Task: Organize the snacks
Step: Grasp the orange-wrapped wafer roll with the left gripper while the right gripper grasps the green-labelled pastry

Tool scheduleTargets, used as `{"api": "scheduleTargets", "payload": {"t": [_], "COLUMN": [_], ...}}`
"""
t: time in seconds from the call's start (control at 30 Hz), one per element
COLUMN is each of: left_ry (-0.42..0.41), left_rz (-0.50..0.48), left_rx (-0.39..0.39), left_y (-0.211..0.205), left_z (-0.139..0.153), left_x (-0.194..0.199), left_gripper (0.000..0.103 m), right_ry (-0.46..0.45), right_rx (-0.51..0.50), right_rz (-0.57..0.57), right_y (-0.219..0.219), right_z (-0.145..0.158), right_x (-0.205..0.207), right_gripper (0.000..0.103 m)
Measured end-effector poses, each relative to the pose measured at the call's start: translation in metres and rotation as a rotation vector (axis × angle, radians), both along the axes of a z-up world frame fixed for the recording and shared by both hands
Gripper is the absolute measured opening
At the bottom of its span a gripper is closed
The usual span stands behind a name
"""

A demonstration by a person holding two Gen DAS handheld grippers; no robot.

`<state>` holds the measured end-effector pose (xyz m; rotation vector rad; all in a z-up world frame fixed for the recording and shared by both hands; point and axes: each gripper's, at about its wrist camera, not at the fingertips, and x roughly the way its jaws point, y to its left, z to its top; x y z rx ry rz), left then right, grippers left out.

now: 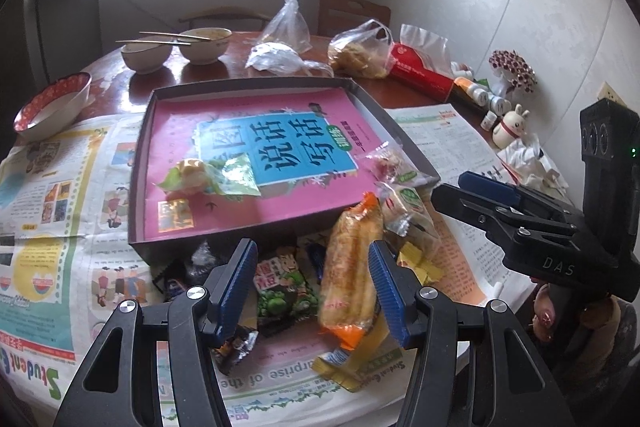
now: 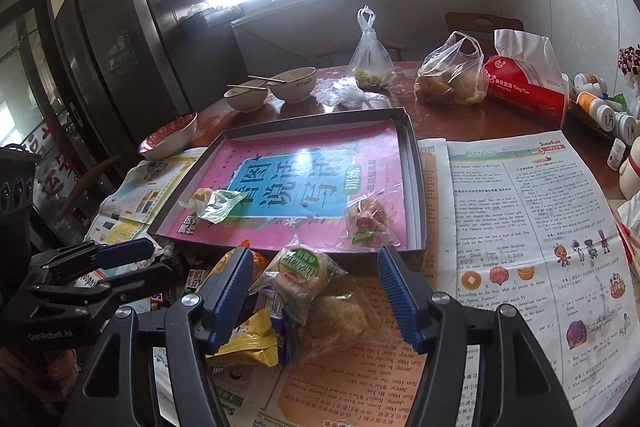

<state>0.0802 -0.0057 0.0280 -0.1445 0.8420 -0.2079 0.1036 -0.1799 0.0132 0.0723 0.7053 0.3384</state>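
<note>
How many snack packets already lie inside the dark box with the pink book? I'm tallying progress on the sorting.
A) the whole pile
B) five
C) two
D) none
C: inside the dark box, one green-wrapped snack lies near the left side and one clear-wrapped snack near the right corner, while the rest of the pile sits outside on the newspaper.
</note>
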Motion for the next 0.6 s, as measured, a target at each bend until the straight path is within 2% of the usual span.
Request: {"api": "scheduleTargets", "payload": {"t": [0.6], "left_ry": [0.052], "left_rz": [-0.071], "left_rx": [0.026], "left_y": [-0.028], "left_z": [-0.022], "left_x": [0.009], "left_gripper": [0.060], "right_ry": [0.050], "right_rx": [-0.011], "right_rz": [0.014], "right_y": [0.011], "right_z": [-0.014], "right_x": [0.004], "right_gripper": [0.064]}}
